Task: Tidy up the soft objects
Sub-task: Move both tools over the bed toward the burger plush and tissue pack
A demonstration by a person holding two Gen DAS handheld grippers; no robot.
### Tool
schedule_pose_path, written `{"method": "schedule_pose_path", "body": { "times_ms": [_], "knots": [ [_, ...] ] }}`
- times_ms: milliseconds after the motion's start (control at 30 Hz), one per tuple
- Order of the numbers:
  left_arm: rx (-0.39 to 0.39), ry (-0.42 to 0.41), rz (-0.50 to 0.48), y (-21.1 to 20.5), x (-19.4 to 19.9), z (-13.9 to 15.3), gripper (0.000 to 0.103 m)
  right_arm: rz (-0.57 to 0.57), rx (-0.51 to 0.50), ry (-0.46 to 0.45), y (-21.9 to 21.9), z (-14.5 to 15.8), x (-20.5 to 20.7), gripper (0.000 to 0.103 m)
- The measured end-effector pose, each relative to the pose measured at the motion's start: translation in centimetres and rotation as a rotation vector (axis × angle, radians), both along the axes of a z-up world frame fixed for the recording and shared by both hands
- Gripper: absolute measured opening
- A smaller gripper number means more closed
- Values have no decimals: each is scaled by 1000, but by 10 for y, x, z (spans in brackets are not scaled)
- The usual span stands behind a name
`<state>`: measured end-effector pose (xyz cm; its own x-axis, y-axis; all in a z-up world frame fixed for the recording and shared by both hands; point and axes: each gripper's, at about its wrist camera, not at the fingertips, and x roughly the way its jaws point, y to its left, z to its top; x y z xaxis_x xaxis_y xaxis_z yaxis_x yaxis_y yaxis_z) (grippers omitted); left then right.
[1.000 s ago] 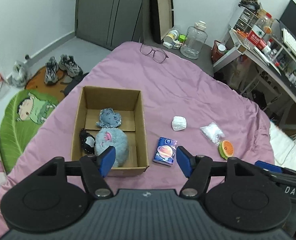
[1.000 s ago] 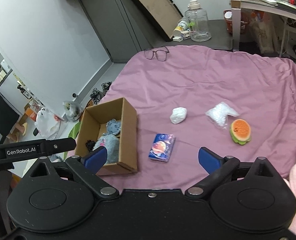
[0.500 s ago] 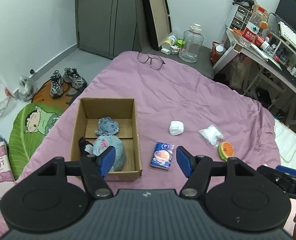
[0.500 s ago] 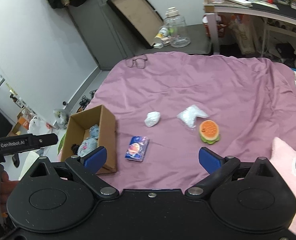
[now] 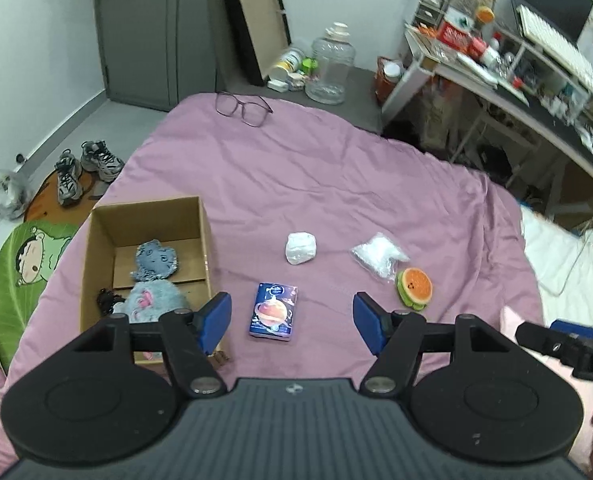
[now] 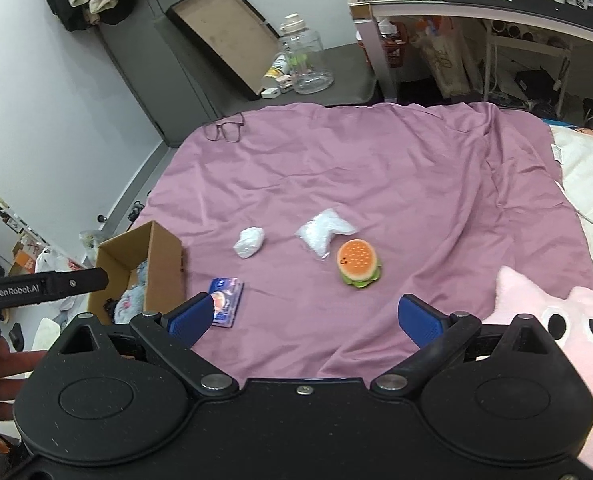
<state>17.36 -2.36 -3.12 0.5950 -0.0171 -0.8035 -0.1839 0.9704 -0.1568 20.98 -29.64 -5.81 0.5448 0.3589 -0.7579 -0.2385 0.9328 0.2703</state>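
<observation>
A cardboard box [image 5: 96, 248] [image 6: 160, 256] sits at the left on the purple bedspread [image 5: 336, 184]. In it lie a grey-blue flat plush [image 5: 154, 260], a fluffy blue plush [image 5: 152, 300] and a small black thing [image 5: 106, 300]. On the cover lie a blue tissue pack [image 5: 273, 310] [image 6: 226, 300], a white wad [image 5: 300, 248] [image 6: 249, 242], a clear plastic bag [image 5: 378, 254] [image 6: 324, 232] and a burger plush [image 5: 414, 286] [image 6: 358, 264]. My left gripper [image 5: 288, 316] hangs open above the tissue pack. My right gripper [image 6: 303, 318] is open and empty, short of the burger plush.
A pink plush pillow with eyes [image 6: 552, 316] lies at the right, by a white sheet [image 6: 588, 184]. Glasses [image 5: 242, 106] rest near the far edge of the bed. Beyond it stand a large clear jug [image 5: 332, 68], a cluttered desk [image 5: 516, 76] and, on the floor, shoes [image 5: 86, 166].
Both views have shifted right along the bed: the box has slid left in each. The pink pillow has come well into the right wrist view. Both grippers have kept their opening.
</observation>
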Motion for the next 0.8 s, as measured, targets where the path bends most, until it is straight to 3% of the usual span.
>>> {"method": "schedule_pose_path", "body": {
  "times_ms": [367, 667, 800],
  "knots": [
    [-3, 32, -19, -11, 28, -35, 66, -18, -11, 30, -7, -25, 25, 99],
    [-22, 150, -9, -12, 55, -79, 66, -29, -41, 83, -3, -52, 51, 99],
    [-35, 191, -4, -14, 69, -98, 80, -39, -55, 103, -3, -62, 62, 99]
  ]
}}
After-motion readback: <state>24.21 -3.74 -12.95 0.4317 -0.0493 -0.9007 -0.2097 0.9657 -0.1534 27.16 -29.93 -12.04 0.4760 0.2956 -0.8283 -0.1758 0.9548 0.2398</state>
